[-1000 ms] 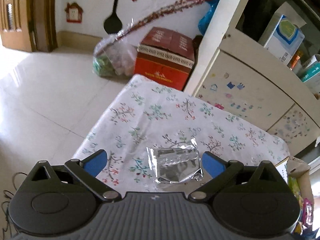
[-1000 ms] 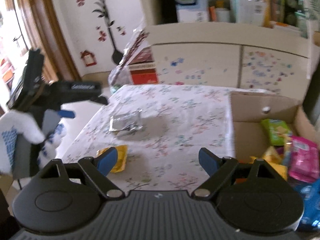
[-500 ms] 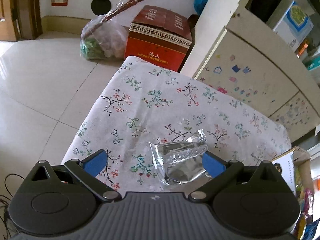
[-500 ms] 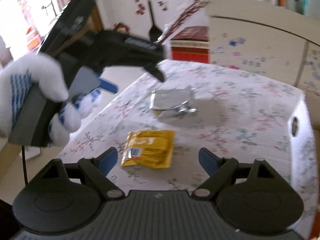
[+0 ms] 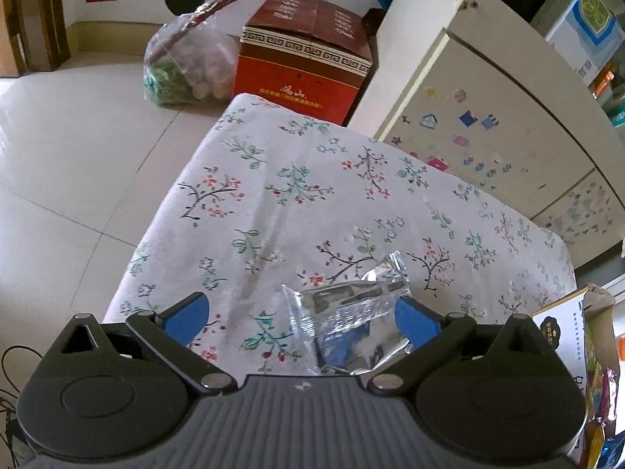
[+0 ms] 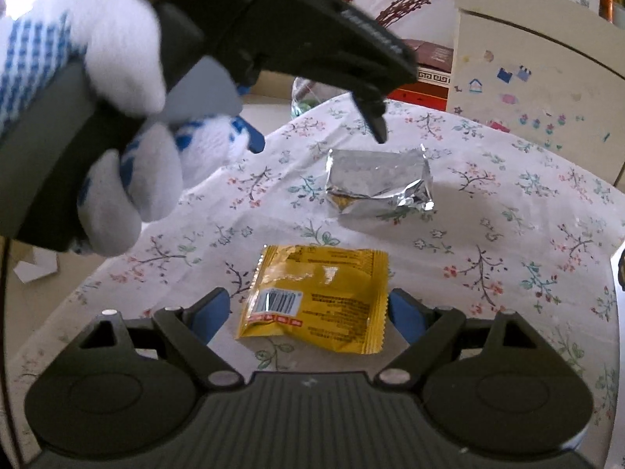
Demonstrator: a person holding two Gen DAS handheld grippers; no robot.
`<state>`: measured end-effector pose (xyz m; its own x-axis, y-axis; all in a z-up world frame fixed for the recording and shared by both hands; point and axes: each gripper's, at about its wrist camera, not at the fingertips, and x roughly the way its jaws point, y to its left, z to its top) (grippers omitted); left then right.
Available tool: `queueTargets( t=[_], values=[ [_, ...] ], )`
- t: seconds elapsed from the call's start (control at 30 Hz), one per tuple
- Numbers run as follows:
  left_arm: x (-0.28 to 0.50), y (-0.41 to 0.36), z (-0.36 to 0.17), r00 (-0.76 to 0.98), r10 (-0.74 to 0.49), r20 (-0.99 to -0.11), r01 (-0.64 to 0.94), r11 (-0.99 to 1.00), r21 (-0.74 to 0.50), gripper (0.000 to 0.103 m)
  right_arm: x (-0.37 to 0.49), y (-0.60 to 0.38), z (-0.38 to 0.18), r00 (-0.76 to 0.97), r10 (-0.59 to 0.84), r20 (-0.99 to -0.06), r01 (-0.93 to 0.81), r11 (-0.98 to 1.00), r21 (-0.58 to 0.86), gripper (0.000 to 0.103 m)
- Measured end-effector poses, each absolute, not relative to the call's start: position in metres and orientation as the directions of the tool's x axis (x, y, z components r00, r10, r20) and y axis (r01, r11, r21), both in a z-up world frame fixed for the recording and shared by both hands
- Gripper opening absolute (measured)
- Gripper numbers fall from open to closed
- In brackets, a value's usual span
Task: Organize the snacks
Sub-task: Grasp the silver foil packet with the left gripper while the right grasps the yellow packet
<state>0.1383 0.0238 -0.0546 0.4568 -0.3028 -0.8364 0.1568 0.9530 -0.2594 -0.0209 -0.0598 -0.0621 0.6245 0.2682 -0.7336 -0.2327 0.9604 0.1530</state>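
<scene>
Left gripper (image 5: 300, 312) jaws spread wide, silver packet (image 5: 351, 312) against right jaw. Right gripper (image 6: 308, 310) jaws wide, yellow packet (image 6: 316, 301) between on worktop (image 6: 508, 234). Both packets nearer than half-second ago.

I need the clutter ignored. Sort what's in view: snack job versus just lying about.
Job: silver foil packet, yellow packet, cardboard snack box, left tool, right tool, both open.

Lying about: red carton, plastic bag, stickered cabinet.
</scene>
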Motion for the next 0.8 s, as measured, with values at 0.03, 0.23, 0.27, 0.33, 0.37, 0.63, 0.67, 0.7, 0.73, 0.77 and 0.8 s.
queueTargets(
  t=[0.03, 0.23, 0.27, 0.33, 0.37, 0.63, 0.67, 0.7, 0.73, 0.77, 0.8],
  values=[
    [0.139, 0.021, -0.055, 0.455, -0.307, -0.836, 0.161, 0.952, -0.262, 0.103, -0.021, -0.058, -0.064, 0.631, 0.249, -0.734, -0.224, 0.965, 0.135, 0.088],
    [0.145, 0.003, -0.061, 0.442, -0.318, -0.839, 0.196, 0.947, -0.255, 0.103, -0.024, -0.073, -0.062, 0.653, 0.262, -0.710, -0.182, 0.965, 0.188, 0.073],
    [0.145, 0.000, -0.062, 0.438, -0.317, -0.841, 0.199, 0.947, -0.253, 0.103, -0.024, -0.077, -0.061, 0.655, 0.260, -0.709, -0.166, 0.965, 0.201, 0.071],
    [0.146, -0.006, -0.063, 0.432, -0.315, -0.845, 0.207, 0.947, -0.247, 0.103, -0.024, -0.084, -0.060, 0.662, 0.247, -0.708, -0.141, 0.968, 0.207, 0.071],
    [0.147, -0.008, -0.063, 0.432, -0.315, -0.845, 0.209, 0.947, -0.245, 0.103, -0.024, -0.086, -0.060, 0.663, 0.237, -0.710, -0.127, 0.970, 0.206, 0.071],
    [0.150, -0.024, -0.070, 0.420, -0.251, -0.872, 0.201, 0.963, -0.180, 0.103, -0.026, -0.103, -0.061, 0.663, 0.221, -0.715, -0.080, 0.971, 0.226, 0.071],
    [0.150, -0.026, -0.072, 0.419, -0.241, -0.875, 0.197, 0.965, -0.171, 0.103, -0.026, -0.103, -0.061, 0.664, 0.220, -0.715, -0.080, 0.971, 0.225, 0.071],
    [0.151, -0.026, -0.073, 0.418, -0.239, -0.876, 0.193, 0.966, -0.171, 0.103, -0.026, -0.104, -0.061, 0.664, 0.220, -0.715, -0.080, 0.971, 0.224, 0.071],
    [0.152, -0.027, -0.075, 0.415, -0.239, -0.878, 0.187, 0.967, -0.175, 0.103, -0.026, -0.104, -0.062, 0.664, 0.220, -0.715, -0.079, 0.971, 0.225, 0.071],
    [0.153, -0.028, -0.076, 0.413, -0.237, -0.880, 0.179, 0.968, -0.177, 0.103, -0.026, -0.104, -0.062, 0.664, 0.220, -0.715, -0.078, 0.971, 0.226, 0.071],
    [0.154, -0.029, -0.078, 0.411, -0.236, -0.881, 0.175, 0.968, -0.177, 0.103, -0.026, -0.105, -0.062, 0.664, 0.218, -0.715, -0.077, 0.971, 0.225, 0.071]
  ],
)
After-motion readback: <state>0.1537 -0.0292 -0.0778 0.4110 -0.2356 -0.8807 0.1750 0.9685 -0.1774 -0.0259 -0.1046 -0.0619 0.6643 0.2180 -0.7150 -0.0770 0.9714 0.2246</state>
